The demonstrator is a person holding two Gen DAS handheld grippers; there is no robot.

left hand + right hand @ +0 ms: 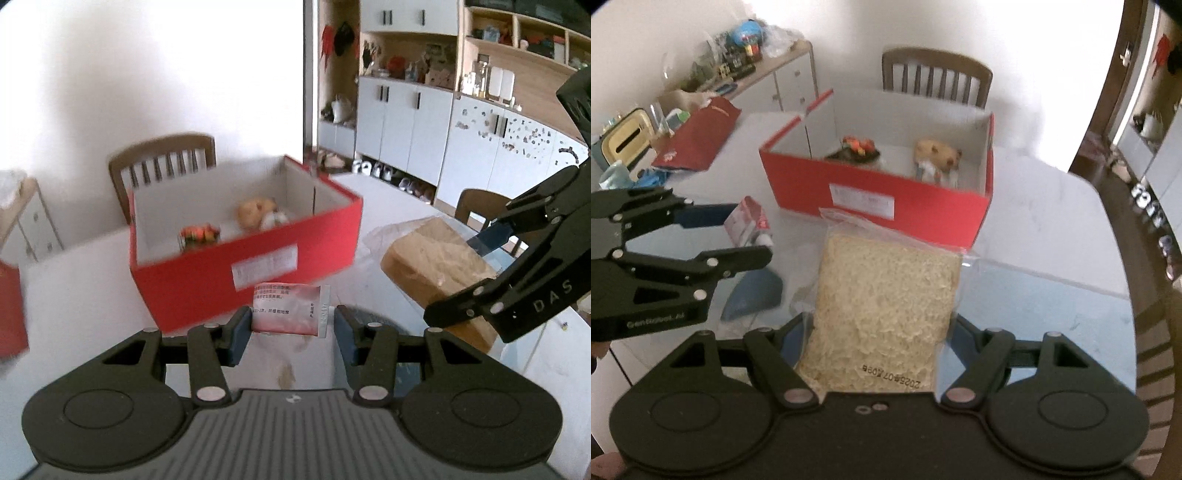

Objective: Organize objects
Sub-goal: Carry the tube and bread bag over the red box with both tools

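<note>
Carry step: left gripper (288, 325) clamping red sachet (286, 308); right gripper (879, 332) clamping bagged bread (886, 295). Next, likely: lower both into far red box (875, 184).

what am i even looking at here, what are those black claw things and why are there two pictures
The black claws are hand-held grippers, one in each of a person's hands, each with a camera looking forward along its two fingers. So the two pictures show one moment from two sides.

The left camera's picture shows the left gripper closed on a small pink sachet. The right camera's picture shows the right gripper closed on a bagged slice of bread. Each gripper also appears at the edge of the other's picture.

Ahead on the white table stands an open red box already holding a small bear toy and a red and orange item I can't identify.
</note>
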